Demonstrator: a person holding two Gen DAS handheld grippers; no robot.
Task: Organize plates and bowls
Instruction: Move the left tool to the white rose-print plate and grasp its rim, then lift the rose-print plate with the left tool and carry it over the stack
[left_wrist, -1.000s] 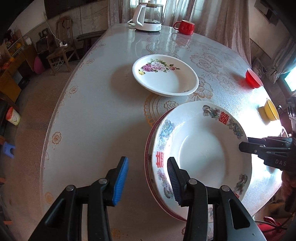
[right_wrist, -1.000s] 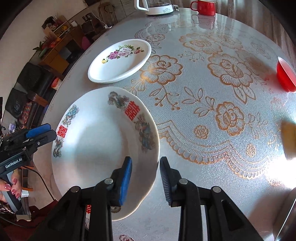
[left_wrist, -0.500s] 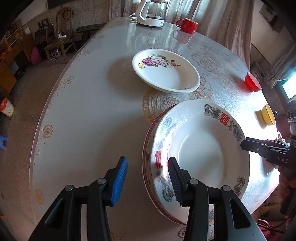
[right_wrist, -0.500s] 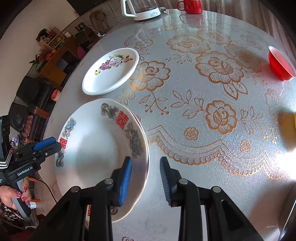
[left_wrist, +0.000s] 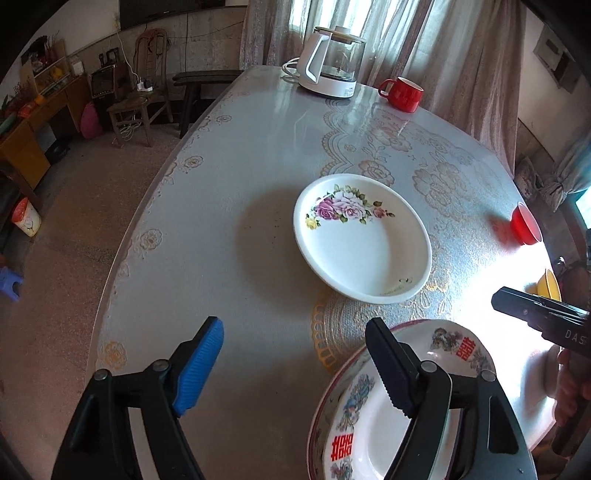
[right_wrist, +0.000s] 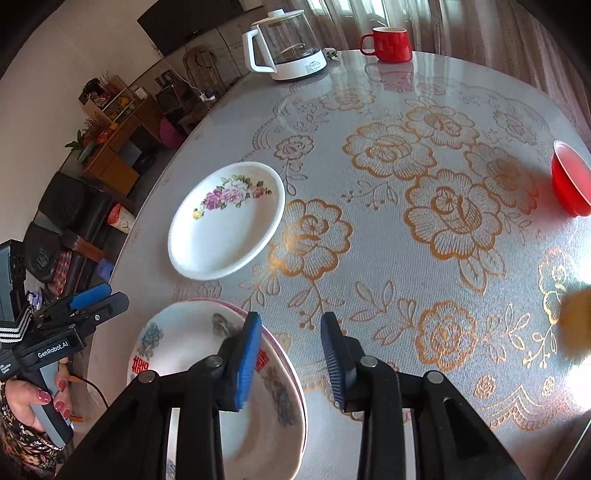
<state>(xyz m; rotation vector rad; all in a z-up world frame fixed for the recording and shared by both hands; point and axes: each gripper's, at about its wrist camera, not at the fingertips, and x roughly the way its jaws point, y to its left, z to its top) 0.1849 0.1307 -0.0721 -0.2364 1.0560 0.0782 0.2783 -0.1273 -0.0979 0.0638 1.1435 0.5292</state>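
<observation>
A white plate with red double-happiness marks (left_wrist: 369, 424) lies on a red-rimmed plate at the table's near edge. My left gripper (left_wrist: 295, 354) hovers above the stack's left side; its jaws are opening wide, with only bare tablecloth between them. Above the stack's right rim (right_wrist: 207, 369) is my right gripper (right_wrist: 291, 354), its jaws opening slightly; the rim shows below the gap and the pads do not press on it. A white plate with pink flowers (left_wrist: 362, 240) (right_wrist: 225, 221) sits alone further in. The red bowl (right_wrist: 570, 181) and yellow bowl (left_wrist: 548, 284) stand at the right.
A white-based glass kettle (left_wrist: 332, 66) and a red mug (left_wrist: 402, 94) stand at the far end of the lace-patterned table (right_wrist: 443, 206). The table's curved edge runs along the left, with chairs and cabinets beyond. A hand (right_wrist: 40, 402) holds the left gripper's handle.
Both grippers have moved away from the stacked plates toward the flowered plate, so the stack now sits lower in both views. The left jaws have spread much wider; the right ones slightly.
</observation>
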